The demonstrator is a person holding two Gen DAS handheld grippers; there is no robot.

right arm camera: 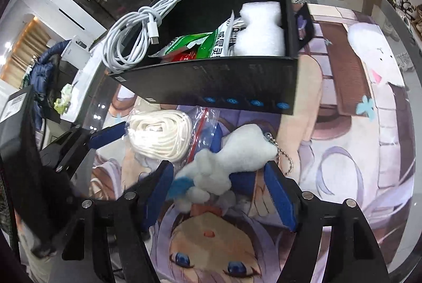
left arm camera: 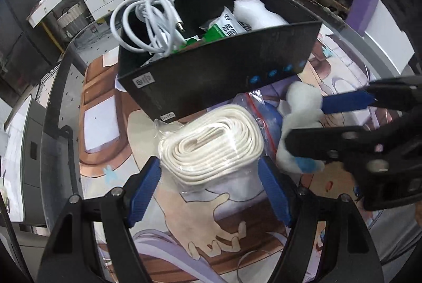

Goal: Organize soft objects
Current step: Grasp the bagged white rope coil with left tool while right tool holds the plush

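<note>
Blue-padded fingers of the left gripper (left arm camera: 209, 185) stood spread in the left wrist view, one on each side of a coil of white rope (left arm camera: 211, 143) sealed in a clear bag, with small gaps between pads and coil, so nothing was clamped. That coil lay on the printed mat (left arm camera: 100, 125) just in front of a black box (left arm camera: 216, 77). Inside the box were a white cable (left arm camera: 142, 22) draped over its left rim, green packets (left arm camera: 224, 26) and a white foam block (left arm camera: 257, 13). To the right, the right gripper (left arm camera: 313, 130) reached across a white plush toy (left arm camera: 300, 103) beside the coil. From the right wrist view, the right gripper (right arm camera: 220, 190) also had its fingers parted, the plush toy (right arm camera: 237, 154) lying between them on the mat (right arm camera: 343, 125), its ball chain (right arm camera: 286, 157) trailing right; whether a pad touched it could not be told. Beyond it sat the rope coil (right arm camera: 161, 135), the left gripper (right arm camera: 163, 126) around it, and the black box (right arm camera: 211, 82) behind.
</note>
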